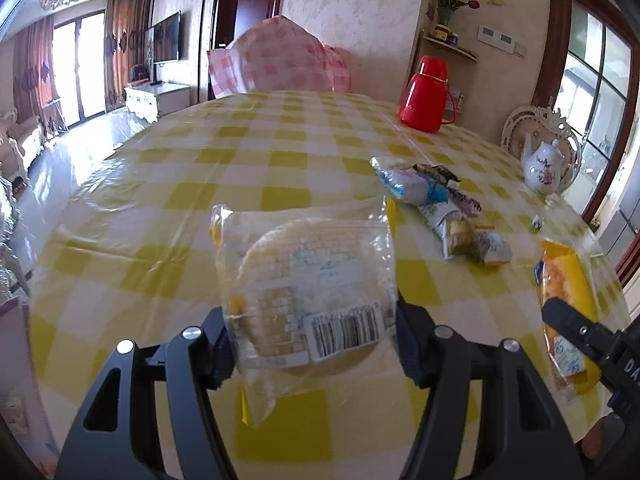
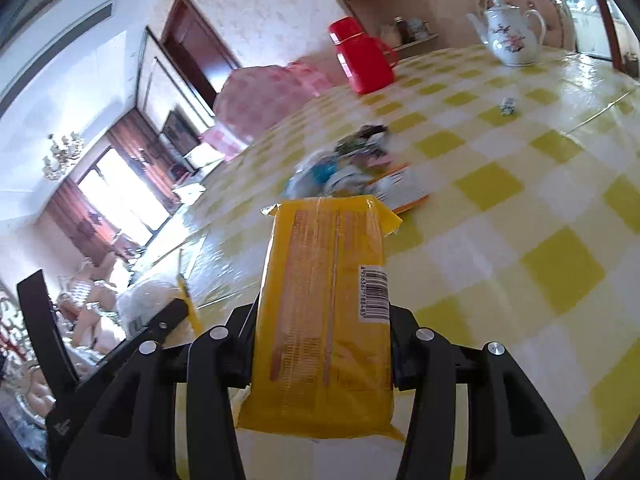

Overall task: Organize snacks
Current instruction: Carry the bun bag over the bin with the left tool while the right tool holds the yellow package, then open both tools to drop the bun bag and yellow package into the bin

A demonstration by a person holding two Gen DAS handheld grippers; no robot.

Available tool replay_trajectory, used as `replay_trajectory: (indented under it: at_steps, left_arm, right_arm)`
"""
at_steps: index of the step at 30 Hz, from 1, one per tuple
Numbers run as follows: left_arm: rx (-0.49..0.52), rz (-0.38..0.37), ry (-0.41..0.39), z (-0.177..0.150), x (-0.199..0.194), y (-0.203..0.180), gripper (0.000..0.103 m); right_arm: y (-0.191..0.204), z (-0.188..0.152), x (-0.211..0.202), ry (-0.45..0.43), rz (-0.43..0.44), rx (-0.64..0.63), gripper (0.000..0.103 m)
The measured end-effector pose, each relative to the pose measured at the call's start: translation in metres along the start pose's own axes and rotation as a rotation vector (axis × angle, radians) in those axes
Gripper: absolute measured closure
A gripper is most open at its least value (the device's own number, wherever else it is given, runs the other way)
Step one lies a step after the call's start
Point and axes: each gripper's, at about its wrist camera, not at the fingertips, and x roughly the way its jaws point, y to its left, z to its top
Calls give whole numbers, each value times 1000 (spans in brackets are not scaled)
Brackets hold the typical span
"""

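My left gripper (image 1: 314, 344) is shut on a clear packet of round pale crackers (image 1: 308, 280) with a barcode label, held above the yellow-checked table (image 1: 180, 184). My right gripper (image 2: 320, 344) is shut on a long yellow snack packet (image 2: 324, 304); that packet (image 1: 564, 300) and the right gripper's finger (image 1: 576, 328) also show at the right of the left wrist view. A pile of several small snack packets (image 1: 440, 208) lies on the table further ahead; it shows blurred in the right wrist view (image 2: 348, 168).
A red thermos (image 1: 426, 96) stands at the far side of the table. A white flowered teapot (image 1: 544, 168) stands at the right edge. A small wrapped sweet (image 1: 537, 223) lies near it. A pink-checked chair back (image 1: 280, 60) is behind the table.
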Motion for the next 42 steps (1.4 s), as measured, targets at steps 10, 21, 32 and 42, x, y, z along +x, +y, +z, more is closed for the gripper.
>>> replay_trajectory:
  at_steps: [10,21,32,42]
  left_arm:
    - [53,86,-58,-16,-61,42,39]
    - [33,213,-84,-46,-120,127,39]
    - [10,356,-34,-62,-161,227,39]
    - [-12,465,53,-75,-208,317,38]
  right_arm:
    - [68,-43,-3,67,130,-112,56]
    - [165,-105,-8,151,248,-308,56]
    - [261,-168,-3,251,336,-521,56]
    - [346,-241,0,327,403,-738,56]
